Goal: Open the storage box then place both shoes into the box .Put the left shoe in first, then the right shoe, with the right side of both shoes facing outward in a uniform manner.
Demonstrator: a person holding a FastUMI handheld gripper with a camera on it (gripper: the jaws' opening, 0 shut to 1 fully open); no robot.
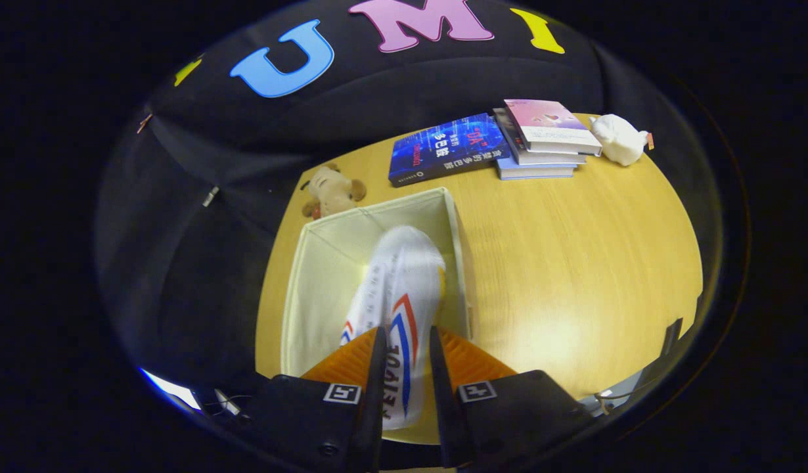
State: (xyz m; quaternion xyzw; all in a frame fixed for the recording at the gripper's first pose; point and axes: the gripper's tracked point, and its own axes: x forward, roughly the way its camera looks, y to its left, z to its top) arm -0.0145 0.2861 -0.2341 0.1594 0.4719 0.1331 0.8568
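White shoe (pixel 399 289) clamped between fingers (pixel 376 368), above open storage box (pixel 312 263)

This is a staged recording booth, not a lived-in room. Black cloth (pixel 246 164) hangs as a wall beyond the claw (pixel 407 341), close behind a pale wooden desk (pixel 575 263). Household props are set out on that desk: a white fabric box (pixel 325 263) just ahead of the claw, a blue book (pixel 443 150) and a small book stack (pixel 542 141) further beyond, a tan plush toy (pixel 332 192) and a white plush toy (pixel 617 139) near the back edge.
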